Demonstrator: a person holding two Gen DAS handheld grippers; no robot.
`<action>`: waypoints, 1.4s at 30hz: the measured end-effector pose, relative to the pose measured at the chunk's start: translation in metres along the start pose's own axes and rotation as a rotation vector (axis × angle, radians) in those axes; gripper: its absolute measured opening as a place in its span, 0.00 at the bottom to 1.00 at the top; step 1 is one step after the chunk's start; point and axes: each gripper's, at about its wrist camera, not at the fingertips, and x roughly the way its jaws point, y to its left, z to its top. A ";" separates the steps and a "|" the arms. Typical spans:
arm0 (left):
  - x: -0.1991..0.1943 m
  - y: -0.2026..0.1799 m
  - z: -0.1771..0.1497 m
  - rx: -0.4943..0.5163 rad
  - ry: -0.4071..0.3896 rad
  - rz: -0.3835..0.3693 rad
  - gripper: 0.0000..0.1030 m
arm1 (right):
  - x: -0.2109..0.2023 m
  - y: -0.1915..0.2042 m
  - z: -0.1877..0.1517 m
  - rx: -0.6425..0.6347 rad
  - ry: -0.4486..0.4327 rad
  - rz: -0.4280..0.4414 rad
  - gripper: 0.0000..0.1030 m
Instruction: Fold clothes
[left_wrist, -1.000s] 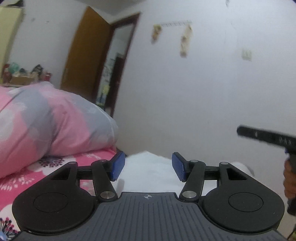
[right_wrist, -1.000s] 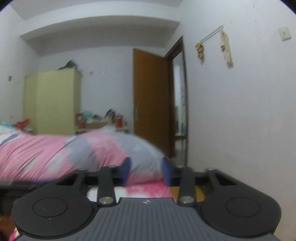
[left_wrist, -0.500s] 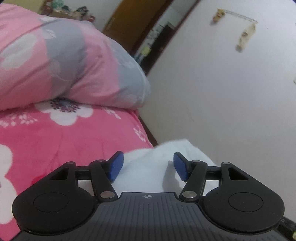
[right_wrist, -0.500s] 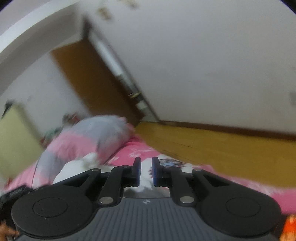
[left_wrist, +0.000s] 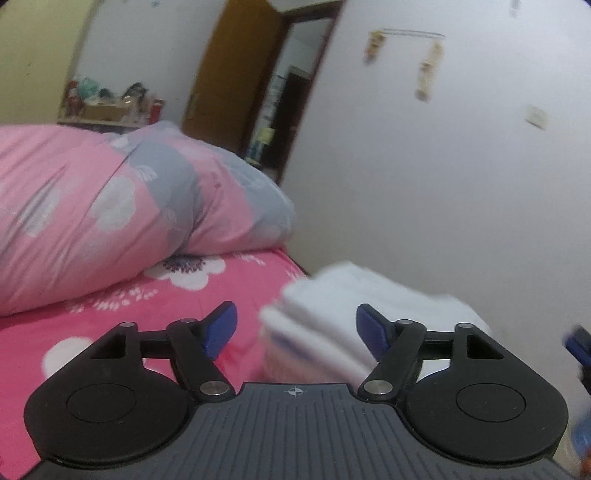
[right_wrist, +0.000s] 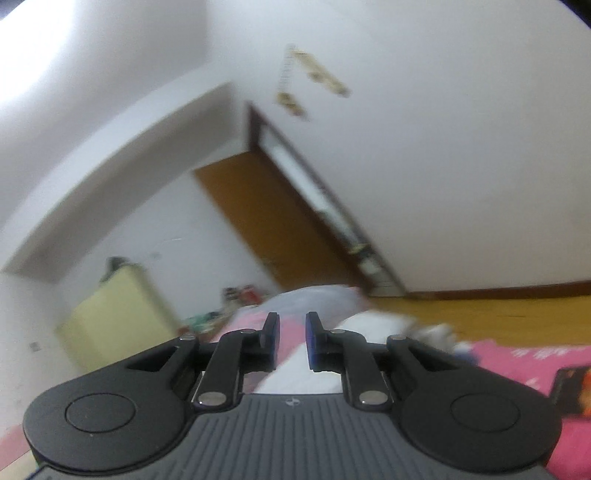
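On the bed, left wrist view: a white garment (left_wrist: 354, 314), folded into a stack of several layers, lies on the pink flowered bedsheet (left_wrist: 155, 306) near the bed's wall-side edge, just ahead of the left gripper (left_wrist: 295, 326). Jaws released, standing wide apart, holding nothing. A pink and grey quilt (left_wrist: 122, 214) is heaped farther back, well apart from the garment. At the far right edge a blue-tipped part of the right gripper (left_wrist: 580, 345) shows, blurred.

Right wrist view: the garment (right_wrist: 321, 354) shows as a white mass seen through and beyond the jaws of this gripper (right_wrist: 291, 341), with a loose end trailing toward the right; motion blur hides detail. Jaws drawn close together with a narrow gap between them; nothing is seen held in it. The wooden floor (right_wrist: 480, 314) lies beyond the bed.

Handling, as judged: soft, light cloth, limp, with no stiffness of its own; layers likely to slide over each other and sag if lifted by one point. Best taken at a folded edge or corner, pinching all layers together, one gripper at each end. Whether more folding remains cannot be told.
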 end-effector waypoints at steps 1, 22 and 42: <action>-0.020 -0.004 -0.004 0.021 -0.001 -0.018 0.75 | -0.019 0.007 -0.005 0.014 0.007 0.028 0.23; -0.164 -0.051 -0.167 0.032 -0.029 0.123 1.00 | -0.172 0.114 -0.153 -0.365 0.268 -0.262 0.97; -0.153 -0.072 -0.202 0.128 0.086 0.154 1.00 | -0.157 0.151 -0.160 -0.507 0.196 -0.590 1.00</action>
